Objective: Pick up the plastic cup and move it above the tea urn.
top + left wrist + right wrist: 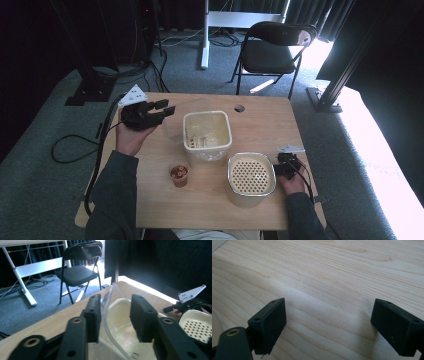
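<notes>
Left gripper (pixel 115 317): jaws part open, clear lid (pixel 111 315) standing on edge between the pads, not pressed | lid leans beside cream tub (pixel 207 131) (mid-table) | right gripper (pixel 328 327): jaws wide apart, nothing held, over bare table (pixel 337 272), beside perforated container (pixel 251 177).

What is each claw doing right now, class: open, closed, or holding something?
Left claw: open, its pads apart around the edge of the clear plastic lid, not pressing it.
Right claw: open wide over the bare table, holding nothing.
</notes>
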